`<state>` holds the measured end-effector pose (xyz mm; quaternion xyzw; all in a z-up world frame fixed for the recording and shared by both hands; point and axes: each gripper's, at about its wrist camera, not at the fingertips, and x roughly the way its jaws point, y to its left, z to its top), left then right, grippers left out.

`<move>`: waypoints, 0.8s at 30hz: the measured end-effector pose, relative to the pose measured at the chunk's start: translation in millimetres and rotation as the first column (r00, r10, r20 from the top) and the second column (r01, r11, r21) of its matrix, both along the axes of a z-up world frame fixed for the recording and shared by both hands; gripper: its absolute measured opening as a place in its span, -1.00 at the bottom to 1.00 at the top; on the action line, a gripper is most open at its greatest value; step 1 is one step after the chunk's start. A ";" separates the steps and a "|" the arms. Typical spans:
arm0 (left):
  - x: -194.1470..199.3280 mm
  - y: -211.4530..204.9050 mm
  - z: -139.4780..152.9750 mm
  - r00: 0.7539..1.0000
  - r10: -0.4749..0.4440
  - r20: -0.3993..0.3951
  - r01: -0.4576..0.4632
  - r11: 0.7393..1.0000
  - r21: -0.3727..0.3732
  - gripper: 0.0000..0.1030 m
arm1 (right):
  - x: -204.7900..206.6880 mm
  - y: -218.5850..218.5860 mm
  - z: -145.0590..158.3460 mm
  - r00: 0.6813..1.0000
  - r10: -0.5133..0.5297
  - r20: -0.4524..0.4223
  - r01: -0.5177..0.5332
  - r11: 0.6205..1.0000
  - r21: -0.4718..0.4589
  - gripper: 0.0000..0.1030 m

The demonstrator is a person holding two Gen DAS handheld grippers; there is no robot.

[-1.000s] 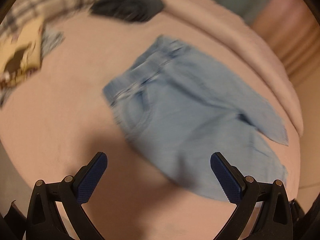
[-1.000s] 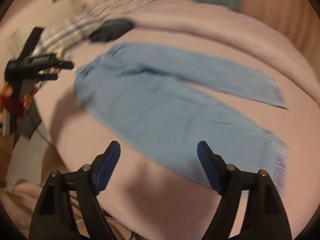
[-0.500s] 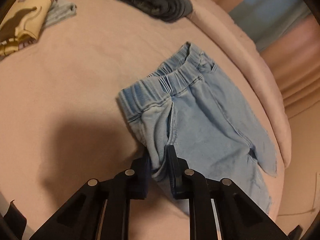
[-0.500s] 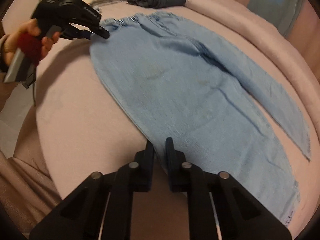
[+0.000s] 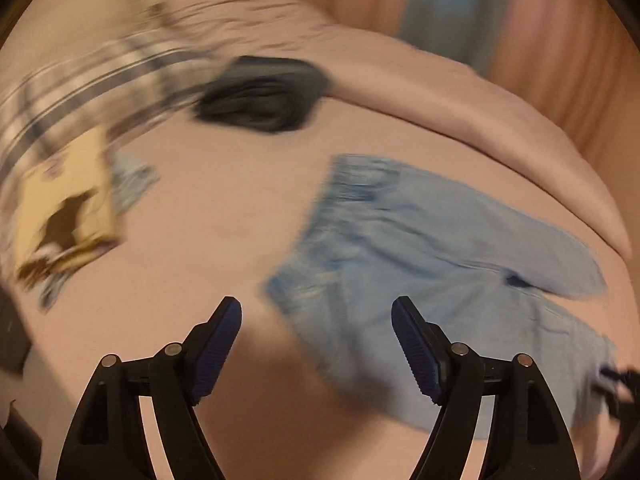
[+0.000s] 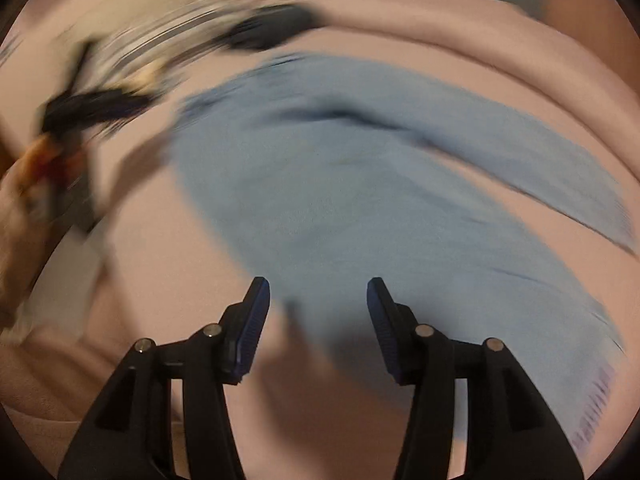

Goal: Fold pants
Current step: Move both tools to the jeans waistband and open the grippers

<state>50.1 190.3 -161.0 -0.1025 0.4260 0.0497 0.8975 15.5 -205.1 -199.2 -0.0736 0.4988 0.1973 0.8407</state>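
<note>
Light blue denim pants [image 5: 432, 264] lie spread flat on a pink bed [image 5: 208, 216], both legs running off to the right [image 6: 360, 184]. My left gripper [image 5: 316, 344] hovers above the waistband's near corner, jaws opening, with no cloth pinched between the blue pads. My right gripper [image 6: 318, 320] hangs over the near edge of the closer leg, jaws opening too, and the fabric lies below them, not gripped. In the right wrist view the left gripper [image 6: 92, 108] and the hand holding it show blurred at the far left. Both views are smeared by motion.
A dark folded garment [image 5: 264, 96] sits on the bed beyond the waistband. A plaid cloth [image 5: 80, 96] and a yellow item [image 5: 68, 220] with a pale blue cloth beside it lie at the left. A rolled pink blanket [image 5: 460, 104] lines the far side, curtains behind.
Half a second ago both grippers were shut on the pants' near edge. Both have let go, opened, and lifted away; the pants lie flat.
</note>
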 end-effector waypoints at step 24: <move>202.8 -52.4 -18.8 0.920 -0.371 -0.127 0.382 0.922 0.071 0.56 | 180.2 -8.5 21.7 0.995 0.076 0.069 -0.079 0.995 0.053 -0.01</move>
